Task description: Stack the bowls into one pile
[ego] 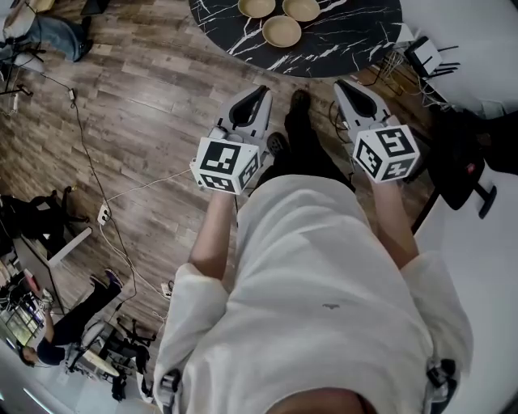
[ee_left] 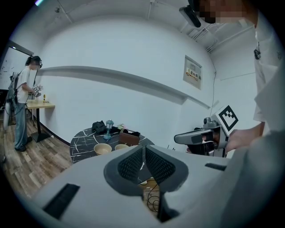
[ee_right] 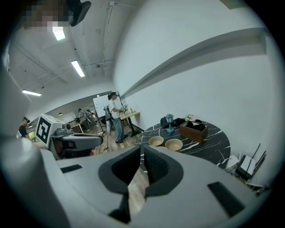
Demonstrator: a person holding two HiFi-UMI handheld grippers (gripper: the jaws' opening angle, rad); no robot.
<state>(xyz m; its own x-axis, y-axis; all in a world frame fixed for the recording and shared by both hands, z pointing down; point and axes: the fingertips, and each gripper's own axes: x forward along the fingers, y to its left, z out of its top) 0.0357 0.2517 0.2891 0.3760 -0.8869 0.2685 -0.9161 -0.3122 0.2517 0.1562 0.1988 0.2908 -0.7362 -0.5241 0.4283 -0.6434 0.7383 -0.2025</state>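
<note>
Tan bowls (ego: 282, 31) x3, empty, on blk table (ego: 356, 24); left gripper (ego: 262, 90) closed, right gripper (ego: 343, 84) ajar.

tabletop (ego: 340, 40): black stone look, white veins, glossy
bowls (ego: 282, 31): tan, smooth, matt; wood or ceramic, cannot tell
floor (ego: 146, 105): wood planks, visible grain, low sheen
left tongs (ego: 261, 91), right tongs (ego: 346, 85): grey plastic shells, matt
pads (ee_left: 129, 167): dark, ribbed, rubbery
marker cubes (ego: 227, 166): matt black-and-white print
shirt (ego: 324, 275): white cloth, soft, matt
</note>
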